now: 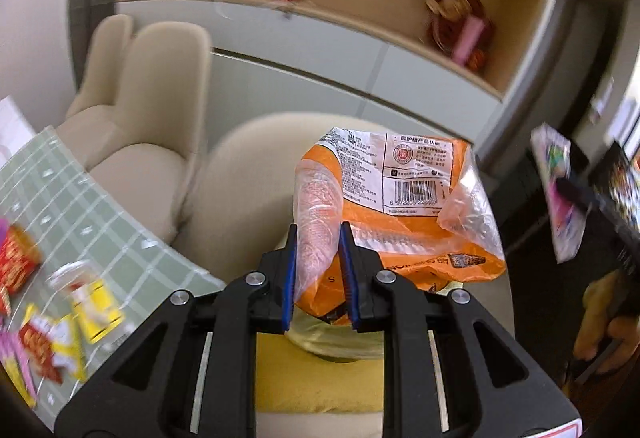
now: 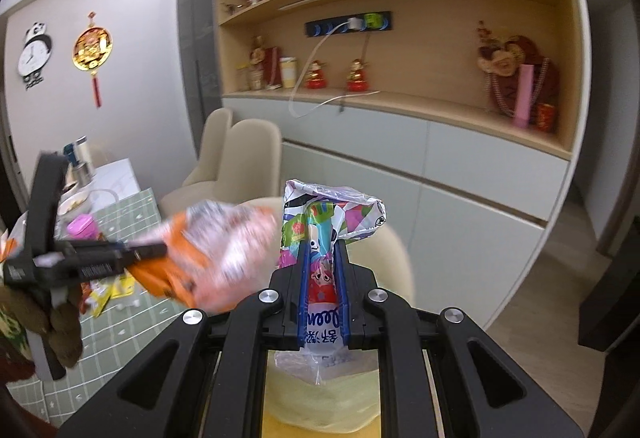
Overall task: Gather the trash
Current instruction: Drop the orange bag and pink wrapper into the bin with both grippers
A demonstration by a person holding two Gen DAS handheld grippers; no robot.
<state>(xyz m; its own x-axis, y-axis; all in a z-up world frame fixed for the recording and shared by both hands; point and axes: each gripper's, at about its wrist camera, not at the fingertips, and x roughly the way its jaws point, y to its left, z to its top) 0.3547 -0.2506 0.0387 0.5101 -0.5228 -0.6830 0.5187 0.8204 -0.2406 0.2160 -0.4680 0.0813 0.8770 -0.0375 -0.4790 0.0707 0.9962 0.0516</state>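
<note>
My left gripper is shut on an orange and clear plastic wrapper with a barcode, held in the air over a beige chair. In the right wrist view that orange wrapper shows blurred at the left, with the left gripper beside it. My right gripper is shut on a colourful crumpled plastic wrapper. The same colourful wrapper appears at the right edge of the left wrist view. Under both grippers lies a pale yellow bag, partly hidden by the fingers.
A table with a green checked cloth carries several loose wrappers and a yellow cup. Beige chairs stand beyond it, before a shelf unit with figurines. A person's hand holds the right tool.
</note>
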